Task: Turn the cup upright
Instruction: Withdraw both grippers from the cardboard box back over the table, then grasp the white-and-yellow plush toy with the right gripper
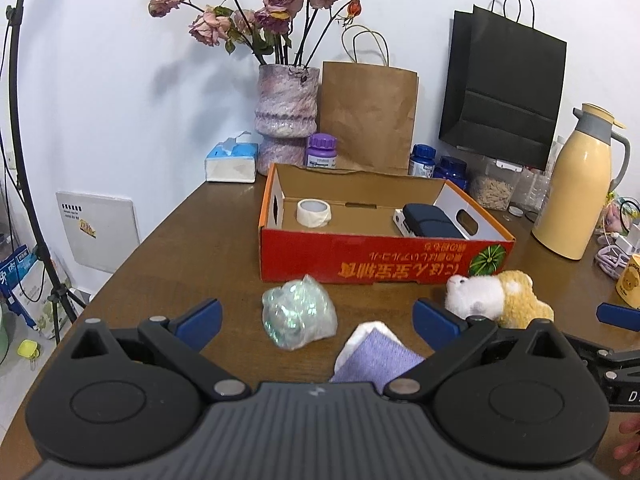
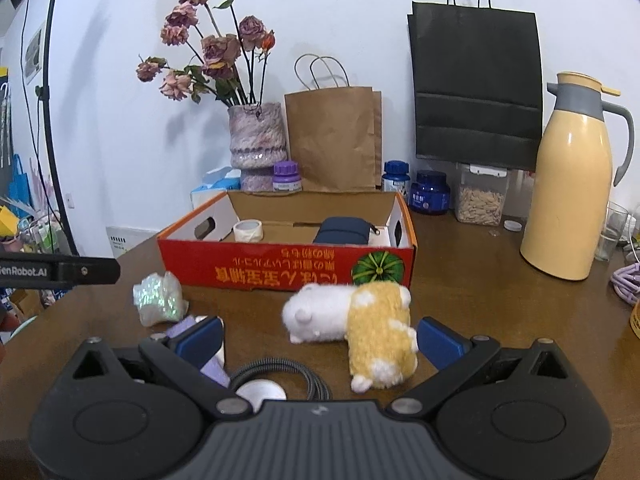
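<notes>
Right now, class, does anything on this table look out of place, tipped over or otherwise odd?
The plush toy lies flopped on its side in front of the red box, whose print is upside down. The roses in the vase are wilted and drooping. Nothing looks spilled.

Our right tongs (image 2: 320, 334) stand wide open above the table (image 2: 480, 280). Between their fingers we see a plush toy (image 2: 352, 328) lying; beyond it, a red box (image 2: 286, 270); beside the left finger, a crumpled wrapper (image 2: 160, 300).
</notes>
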A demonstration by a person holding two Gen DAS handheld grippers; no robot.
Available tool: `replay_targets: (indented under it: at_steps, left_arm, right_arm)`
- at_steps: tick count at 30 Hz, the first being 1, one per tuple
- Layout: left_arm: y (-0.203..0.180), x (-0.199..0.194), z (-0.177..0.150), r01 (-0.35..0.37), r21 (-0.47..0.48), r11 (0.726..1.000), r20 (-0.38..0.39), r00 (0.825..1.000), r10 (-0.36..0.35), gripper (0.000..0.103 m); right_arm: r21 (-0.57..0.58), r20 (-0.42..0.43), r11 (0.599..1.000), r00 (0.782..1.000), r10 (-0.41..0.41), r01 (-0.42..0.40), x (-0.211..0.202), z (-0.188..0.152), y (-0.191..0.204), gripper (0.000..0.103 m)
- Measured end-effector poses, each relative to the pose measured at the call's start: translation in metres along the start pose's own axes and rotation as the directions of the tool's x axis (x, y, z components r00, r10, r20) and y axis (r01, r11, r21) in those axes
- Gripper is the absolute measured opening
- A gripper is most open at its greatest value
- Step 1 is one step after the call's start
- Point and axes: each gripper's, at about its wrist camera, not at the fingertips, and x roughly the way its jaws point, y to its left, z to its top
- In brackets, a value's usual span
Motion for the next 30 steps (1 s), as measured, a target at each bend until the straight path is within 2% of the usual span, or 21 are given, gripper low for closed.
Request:
replay_targets:
  at_steps: [12, 25, 30]
  left_arm:
    - [0.005, -0.007, -0.016, -0.003, 0.007, 1.000, -0.022, 1.000, 0.003, 0.103]
    - [0.006, -0.004, -0.018, -0.026, 0.006, 1.000, -0.030, 0.999, 0.026, 0.103]
    - [0.003, -0.002, -0.019, -0.034, 0.009, 0.999, -0.038, 0.999, 0.035, 0.103]
  right_arm:
    - [-0.041, -0.077, 0.999, 0.997, 0.017, -0.020, -0.002, -0.026, -0.003, 0.103]
    - [-0.053, -0.083, 0.998, 0.996, -0.023, 0.019, 0.024, -0.017, -0.022, 0.103]
    - [-0.053, -0.108, 0.998, 0.994, -0.027, 0.022, 0.049, -0.013, -0.031, 0.094]
